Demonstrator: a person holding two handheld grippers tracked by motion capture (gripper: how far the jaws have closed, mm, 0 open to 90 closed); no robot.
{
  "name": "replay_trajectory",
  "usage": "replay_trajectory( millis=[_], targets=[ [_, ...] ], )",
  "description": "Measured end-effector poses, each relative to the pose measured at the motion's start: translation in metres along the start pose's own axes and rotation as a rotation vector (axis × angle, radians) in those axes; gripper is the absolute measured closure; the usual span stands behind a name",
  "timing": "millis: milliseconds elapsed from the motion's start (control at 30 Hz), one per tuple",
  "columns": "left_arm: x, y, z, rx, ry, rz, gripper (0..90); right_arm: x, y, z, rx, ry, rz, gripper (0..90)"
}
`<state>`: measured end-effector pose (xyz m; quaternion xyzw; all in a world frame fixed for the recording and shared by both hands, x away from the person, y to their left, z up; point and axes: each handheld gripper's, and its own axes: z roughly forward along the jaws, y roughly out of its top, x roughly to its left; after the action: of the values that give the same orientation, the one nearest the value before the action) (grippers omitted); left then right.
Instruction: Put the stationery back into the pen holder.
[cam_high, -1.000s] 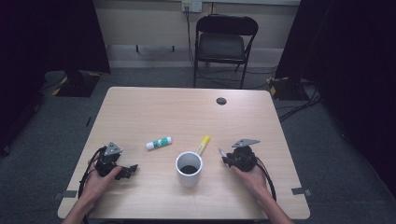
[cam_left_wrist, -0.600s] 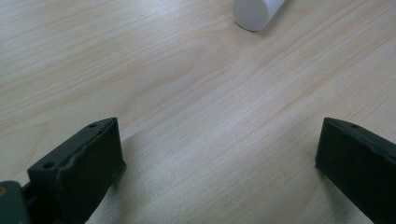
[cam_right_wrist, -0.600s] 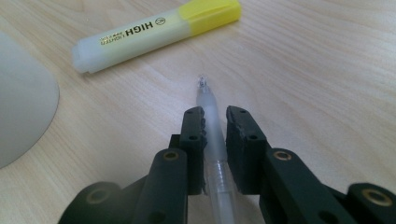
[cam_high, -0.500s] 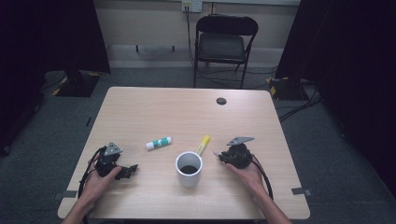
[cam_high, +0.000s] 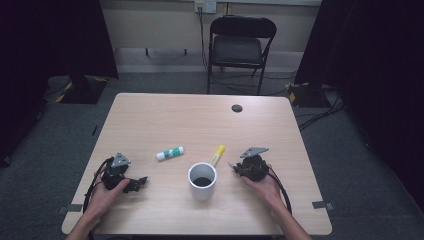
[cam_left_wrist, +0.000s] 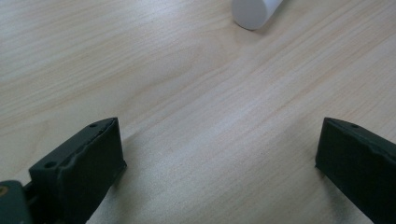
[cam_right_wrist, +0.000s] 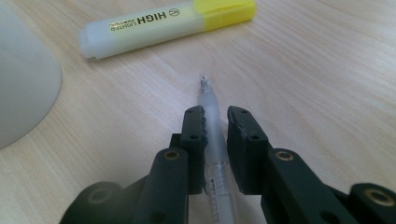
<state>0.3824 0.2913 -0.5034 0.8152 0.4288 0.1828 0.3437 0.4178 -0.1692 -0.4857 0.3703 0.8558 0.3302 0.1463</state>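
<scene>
Beside mug (cam_high: 202, 181) | right gripper (cam_right_wrist: 215, 122) jaws just closed on pen (cam_right_wrist: 211, 112)

The right gripper (cam_right_wrist: 215, 116) has edged a little toward the mug (cam_high: 202, 180). Its jaws have just been closing, and a clear pen (cam_right_wrist: 211, 109) now lies between the fingers (cam_right_wrist: 195, 128).
</scene>
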Motion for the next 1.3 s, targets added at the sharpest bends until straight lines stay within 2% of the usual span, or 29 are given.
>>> replay_trajectory(
  millis=[267, 533, 733, 967, 1100, 1167, 1300],
  targets=[
    [0.0, 0.0, 0.0, 0.001, -0.001, 0.0, 0.3, -0.002, 0.001, -0.001, 0.009, 0.002, 0.013, 80.6],
    [0.0, 0.0, 0.0, 0.003, -0.001, 0.001, 0.4, -0.002, 0.0, -0.004, 0.01, 0.035, 0.032, 80.6],
    [0.0, 0.0, 0.0, 0.003, -0.001, 0.001, 0.3, -0.001, 0.003, -0.012, -0.029, 0.086, 0.076, 80.7],
    [0.0, 0.0, -0.001, 0.003, -0.001, 0.001, 0.3, -0.005, 0.006, -0.022, -0.092, 0.099, 0.115, 80.8],
    [0.0, 0.0, 0.0, 0.003, -0.001, 0.0, 0.3, -0.006, 0.006, -0.027, -0.112, 0.102, 0.118, 80.9],
    [0.0, 0.0, 0.0, 0.003, -0.001, 0.001, 0.3, -0.005, 0.007, -0.029, -0.11, 0.097, 0.101, 80.8],
    [0.0, 0.0, -0.001, 0.003, -0.001, 0.0, 0.3, -0.005, 0.009, -0.035, -0.138, 0.11, 0.121, 80.9]
  ],
)
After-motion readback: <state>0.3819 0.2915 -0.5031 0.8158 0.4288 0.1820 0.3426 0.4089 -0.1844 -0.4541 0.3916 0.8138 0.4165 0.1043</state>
